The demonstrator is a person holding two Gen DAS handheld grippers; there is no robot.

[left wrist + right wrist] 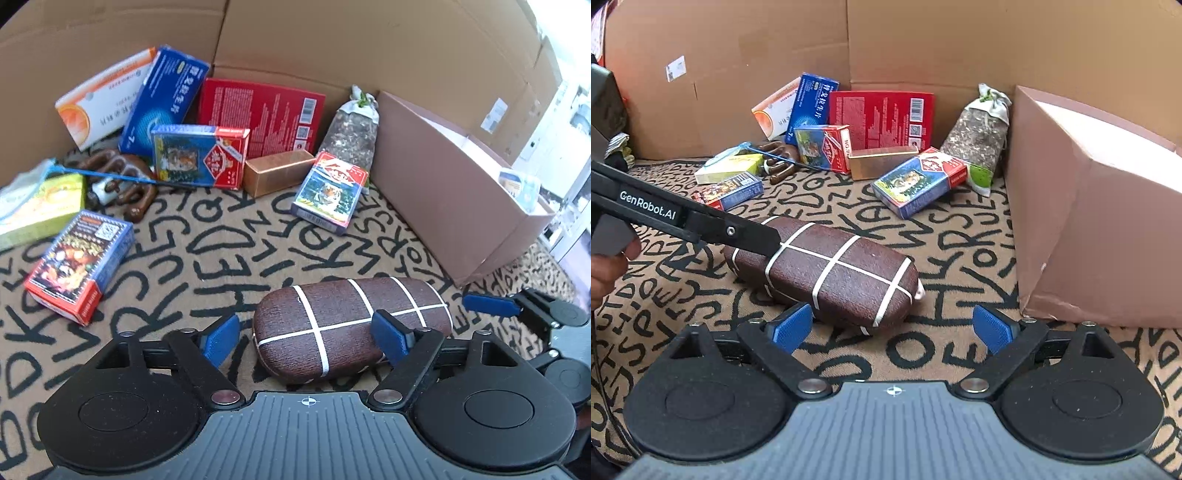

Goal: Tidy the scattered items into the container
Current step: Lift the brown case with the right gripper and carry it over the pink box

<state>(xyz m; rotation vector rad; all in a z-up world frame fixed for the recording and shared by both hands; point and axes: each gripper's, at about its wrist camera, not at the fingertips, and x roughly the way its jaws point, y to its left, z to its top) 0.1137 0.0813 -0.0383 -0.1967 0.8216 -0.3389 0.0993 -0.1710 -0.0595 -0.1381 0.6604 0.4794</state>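
1. The left gripper [308, 338] has matte black plastic arms and ribbed blue pads, its jaws spread wide; the near end of the brown case [351, 325] lies between them, yet neither pad presses on it, so nothing is held.
2. The right gripper [892, 328] is likewise released, its blue pads standing apart over bare rug with the case [827, 273] just ahead of the left pad; nothing sits between them.
3. The case is a rounded oblong shell with a fine woven-looking brown grain, crossed by thin white bands in a grid; it rests flat on the rug [207, 258], near the container [454, 206] but outside it.
4. The rug is a short-pile tan fabric covered in bold black letters.
5. The container is a rectangular box of smooth pinkish-brown card with a pale inside, open at the top; a small whitish item shows within, too blurred to tell.
6. Against the corrugated cardboard wall [295, 40] lie glossy printed cartons: a flat red box [258, 114], a blue box [162, 96], an orange-and-white box [99, 99], a metallic gold box [279, 173]; a blue-and-red tiger pack [328, 192] lies tilted in front.
7. A cloth-topped sachet [354, 125] of speckled dried matter leans beside the container; brown glossy rounded pieces [125, 177] lie at the left.
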